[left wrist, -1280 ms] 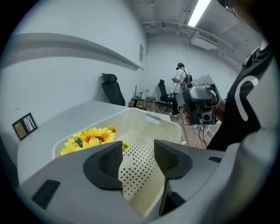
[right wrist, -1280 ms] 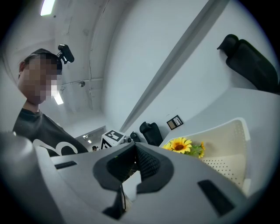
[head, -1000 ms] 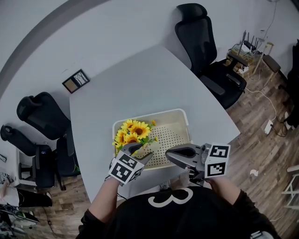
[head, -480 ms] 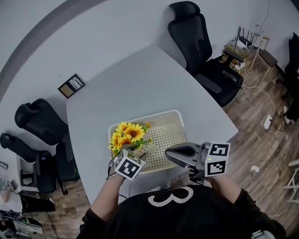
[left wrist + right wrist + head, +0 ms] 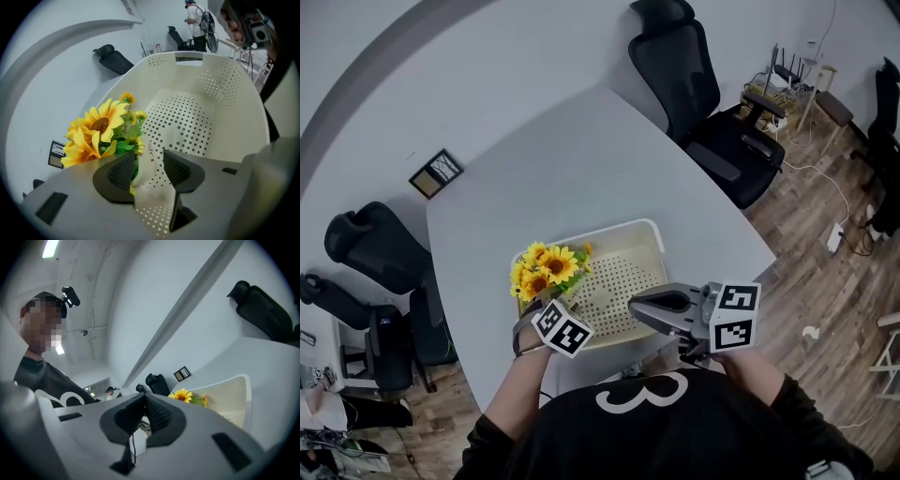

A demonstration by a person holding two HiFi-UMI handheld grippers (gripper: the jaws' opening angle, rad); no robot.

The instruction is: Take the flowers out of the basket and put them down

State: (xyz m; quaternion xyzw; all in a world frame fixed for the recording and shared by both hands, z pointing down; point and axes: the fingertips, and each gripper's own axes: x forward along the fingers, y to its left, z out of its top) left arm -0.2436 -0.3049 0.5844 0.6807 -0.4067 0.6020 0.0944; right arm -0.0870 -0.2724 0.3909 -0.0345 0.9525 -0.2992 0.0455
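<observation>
Left gripper [image 5: 149, 161]: jaws apart but just now closing. It points steeply down into the left end of the basket [image 5: 234, 93].

Between its jaws: the pale wrapped stem of the flowers [image 5: 98, 126], with green leaves beside it. The jaw on the blossom side touches the leaves. A strip of basket floor shows between the wrap and the other jaw (so the stem is framed, not clamped).

Flowers: yellow sunflowers, still in the basket. Their heads stand just past the tip of the left gripper's jaws and off to its left, against the basket's left wall.

Basket: cream plastic with a dotted floor and dotted walls, and a handle slot in the far wall straight ahead of the left gripper. It holds the flowers at the end where that gripper reaches in.

Right gripper [image 5: 144, 395]: jaw tips pressed together, nothing between them. It is held level by the basket's near rim, well apart from the flowers, with the basket and blossoms ahead of it to the right.

Table [image 5: 581, 159]: pale grey. The basket sits on it under both grippers, near the person's edge.
</observation>
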